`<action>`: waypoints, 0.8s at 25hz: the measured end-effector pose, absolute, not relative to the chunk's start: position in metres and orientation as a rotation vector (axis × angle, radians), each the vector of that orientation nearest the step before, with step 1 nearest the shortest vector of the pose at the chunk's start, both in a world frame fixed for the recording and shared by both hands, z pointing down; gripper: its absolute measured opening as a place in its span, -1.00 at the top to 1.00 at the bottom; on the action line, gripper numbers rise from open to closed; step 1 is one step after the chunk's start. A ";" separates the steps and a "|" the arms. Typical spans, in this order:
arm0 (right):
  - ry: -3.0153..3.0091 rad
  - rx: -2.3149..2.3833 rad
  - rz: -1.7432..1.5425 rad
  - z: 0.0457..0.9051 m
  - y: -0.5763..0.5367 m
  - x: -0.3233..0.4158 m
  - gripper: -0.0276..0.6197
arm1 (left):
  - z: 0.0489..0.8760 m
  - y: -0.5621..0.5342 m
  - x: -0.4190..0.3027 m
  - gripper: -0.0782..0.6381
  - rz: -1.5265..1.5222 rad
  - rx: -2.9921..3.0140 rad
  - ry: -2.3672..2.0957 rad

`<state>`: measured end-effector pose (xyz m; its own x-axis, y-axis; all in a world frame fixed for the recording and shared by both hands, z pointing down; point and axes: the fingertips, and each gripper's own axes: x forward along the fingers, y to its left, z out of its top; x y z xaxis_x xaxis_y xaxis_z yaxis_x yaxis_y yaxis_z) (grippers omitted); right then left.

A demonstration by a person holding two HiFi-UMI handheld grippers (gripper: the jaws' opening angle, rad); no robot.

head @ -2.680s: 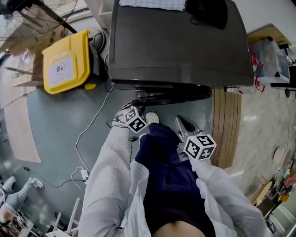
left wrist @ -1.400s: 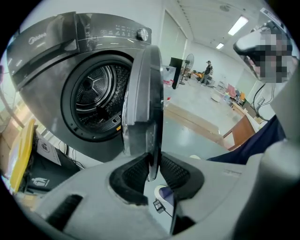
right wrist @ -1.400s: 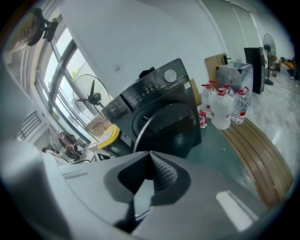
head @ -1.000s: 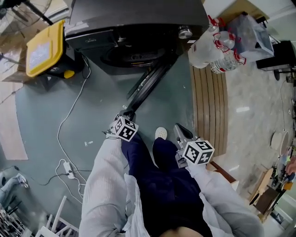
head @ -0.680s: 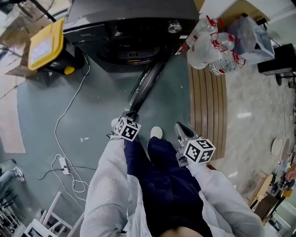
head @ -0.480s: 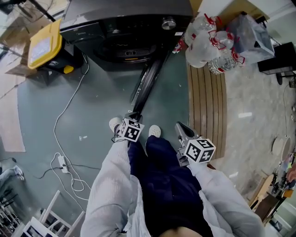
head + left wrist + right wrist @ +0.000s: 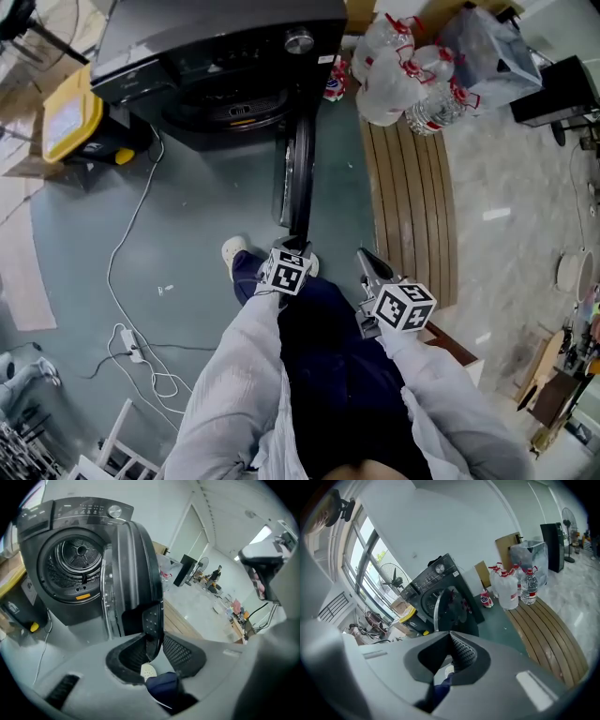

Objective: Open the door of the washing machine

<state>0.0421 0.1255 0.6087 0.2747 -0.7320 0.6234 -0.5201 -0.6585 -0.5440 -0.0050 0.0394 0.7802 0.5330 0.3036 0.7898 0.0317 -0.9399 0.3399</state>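
The washer [image 7: 216, 37] stands with its door [image 7: 133, 569] swung well out, roughly square to the front, so the drum [image 7: 77, 557] is bare and the task looks all but done. The left gripper [image 7: 153, 639] sits at the door's free rim by the handle recess. Its fingers [image 7: 180, 651] are opening with the rim between them, and the pads look just clear of it rather than pressing. The right gripper [image 7: 450, 637] hangs apart from the door, beside the person's leg. Its fingers are closed together on nothing, with only a shoe and trouser leg showing below them. The main risk is in pulling away. If the left hand draws off sideways before the fingers are wide enough, one pad could catch the rim and drag the door along, either back toward the opening or further round on its hinge. Swung further round, the door would head toward the bottles [image 7: 403, 70] standing just beside the washer on the hinge side, and might knock them over. Once freed, the door may also drift partly closed if its hinge is loose. A cable [image 7: 131, 281] trails on the floor near the person's feet, so a step back without a look could snag it.
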 end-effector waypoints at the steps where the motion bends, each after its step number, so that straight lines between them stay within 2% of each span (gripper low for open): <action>1: 1.139 -2.316 -1.323 0.609 0.130 0.044 0.89 | 0.780 0.047 0.000 0.45 1.356 2.488 0.310; 15: 0.958 -2.353 -1.277 0.608 0.184 0.059 0.89 | 0.773 0.119 0.043 0.46 1.352 2.444 0.541; 16: 0.966 -2.351 -1.261 0.606 0.184 0.059 0.90 | 0.772 0.120 0.043 0.45 1.353 2.437 0.555; 18: 0.982 -2.352 -1.225 0.601 0.183 0.059 0.89 | 0.766 0.123 0.039 0.24 1.365 2.399 0.594; 20: 0.988 -2.361 -1.205 0.595 0.181 0.059 0.89 | 0.755 0.123 0.030 0.18 1.369 2.376 0.616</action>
